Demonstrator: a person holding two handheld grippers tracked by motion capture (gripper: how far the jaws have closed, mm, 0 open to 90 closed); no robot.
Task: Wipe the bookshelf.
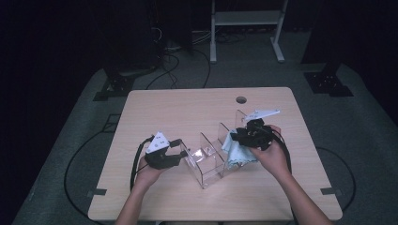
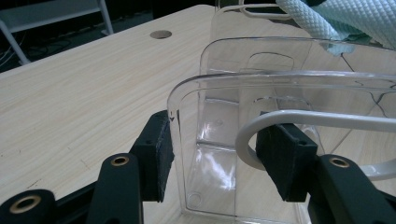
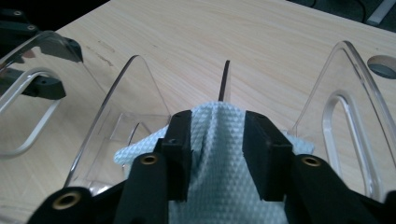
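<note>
Cloth (image 1: 237,152), pale blue and waffle-textured, is draping over a divider of the clear acrylic organizer (image 1: 206,161) and hanging down into its right-hand compartments, near the middle of the counter (image 1: 187,108). In the right gripper view the cloth (image 3: 219,154) is bunching up between the two black jaws, which are standing slightly apart on either side of the fold, so the pads are not pressing it. The right hand-held gripper (image 1: 239,136) is hovering just above the cloth at the organizer's right part, loosened from it, with the person's right hand (image 1: 272,157) wrapping around its body.

At the left end of the organizer, the left hand-held gripper (image 1: 180,152) is clamping the end wall: in the left gripper view one pad is sitting against the outside of the clear wall (image 2: 187,140) and the other pad is pressing from inside, beside the wall's handle cut-out. The left hand (image 1: 150,173) is resting low on the counter, near the front edge.
</note>
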